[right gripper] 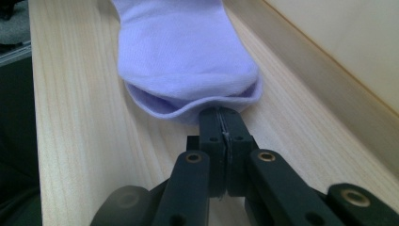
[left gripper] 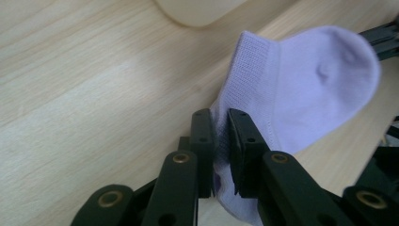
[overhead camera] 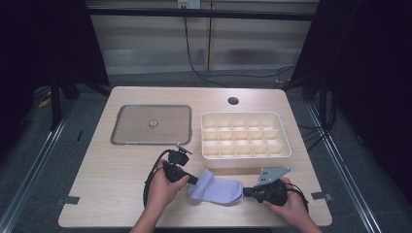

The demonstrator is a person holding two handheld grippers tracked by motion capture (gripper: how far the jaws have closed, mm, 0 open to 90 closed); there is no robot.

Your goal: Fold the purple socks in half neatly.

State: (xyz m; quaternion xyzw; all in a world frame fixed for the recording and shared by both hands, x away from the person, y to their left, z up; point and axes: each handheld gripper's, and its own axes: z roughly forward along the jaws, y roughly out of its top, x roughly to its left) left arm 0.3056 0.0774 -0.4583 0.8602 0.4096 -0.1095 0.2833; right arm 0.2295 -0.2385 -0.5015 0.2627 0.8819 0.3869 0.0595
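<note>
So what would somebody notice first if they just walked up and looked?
Probably the pale purple sock at the near edge of the table, pinched at one end by the left gripper and at the other by the right gripper. Behind it sits a cream box of little compartments, with a flat square lid to its left.

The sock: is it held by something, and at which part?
Both: left gripper pinches the sock at one edge, right gripper at its open cuff.
</note>
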